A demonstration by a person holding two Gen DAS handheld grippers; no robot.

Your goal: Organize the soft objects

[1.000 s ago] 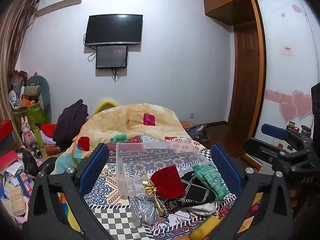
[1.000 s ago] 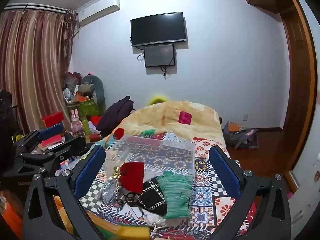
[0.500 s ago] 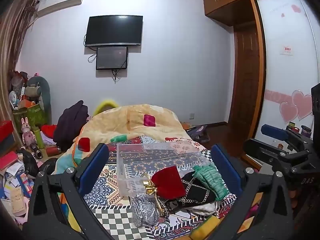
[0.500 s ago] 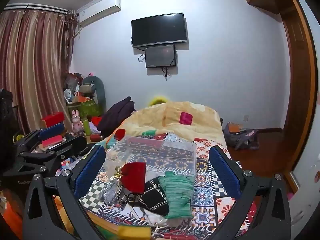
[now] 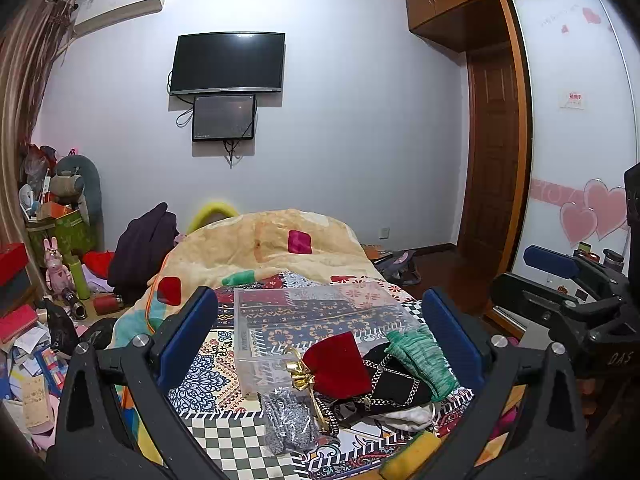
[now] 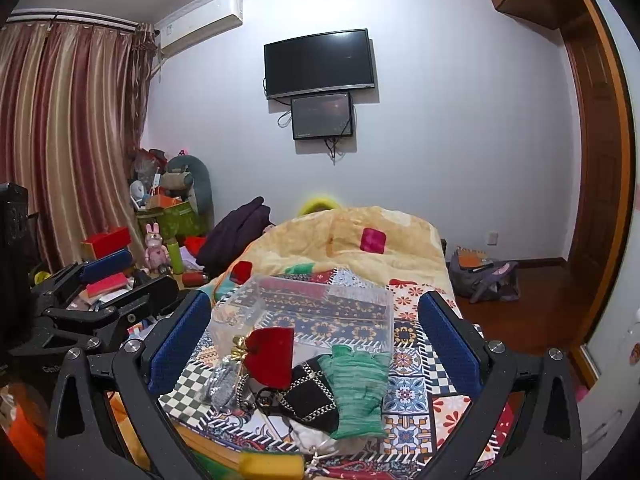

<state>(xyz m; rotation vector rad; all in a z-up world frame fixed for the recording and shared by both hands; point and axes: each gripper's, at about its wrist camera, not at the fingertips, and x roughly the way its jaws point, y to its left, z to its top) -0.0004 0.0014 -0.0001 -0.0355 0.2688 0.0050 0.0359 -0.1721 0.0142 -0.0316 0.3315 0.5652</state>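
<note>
your left gripper and right gripper hang spread wide, holding nothing, above the red velvet pouch, green knitted glove and clear plastic box.

Both wrist cameras sit low at the foot of the bed, looking along its length toward the wall-mounted TV. Left view sits further left, catching the wardrobe door; right view takes in the curtains. Shared ground — the clear plastic box and pile of soft items close below, each gripper visible in the other's frame.
</note>
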